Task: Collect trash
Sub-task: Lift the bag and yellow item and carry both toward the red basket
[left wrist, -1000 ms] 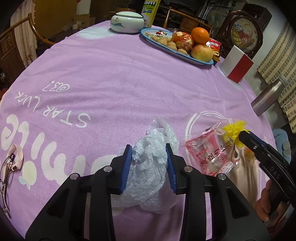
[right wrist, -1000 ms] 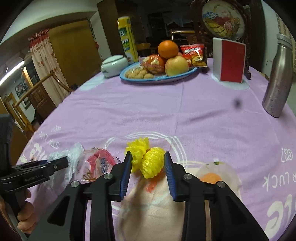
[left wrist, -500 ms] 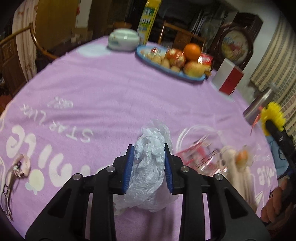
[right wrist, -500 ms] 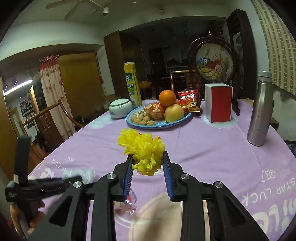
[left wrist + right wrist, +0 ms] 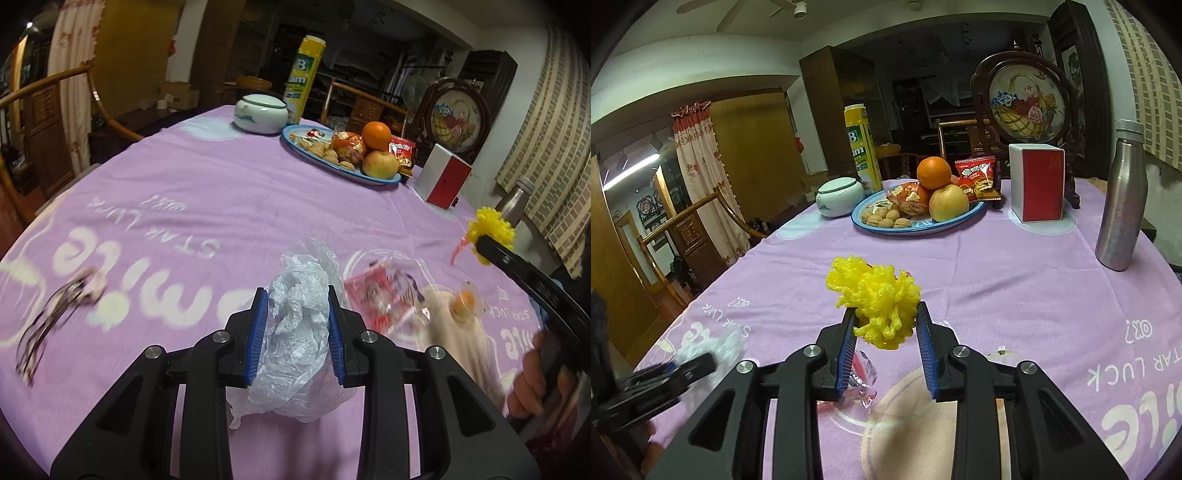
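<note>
With both tools clamped, left tool [image 5: 294, 328] on crumpled plastic bag [image 5: 295, 332], right tool [image 5: 886, 345] on yellow foam net [image 5: 877, 301], lifted off table [image 5: 221, 192]: carrying step; next, finding a bin.

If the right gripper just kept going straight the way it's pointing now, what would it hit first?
Probably bare purple tablecloth. The right gripper, shut on the yellow foam net, tilts downward toward open cloth short of the blue fruit plate. Depth is unclear.

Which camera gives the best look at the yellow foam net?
The right wrist view: the yellow foam net sits large and sharp between the jaws. The left wrist view shows it small, near the right edge.
</note>
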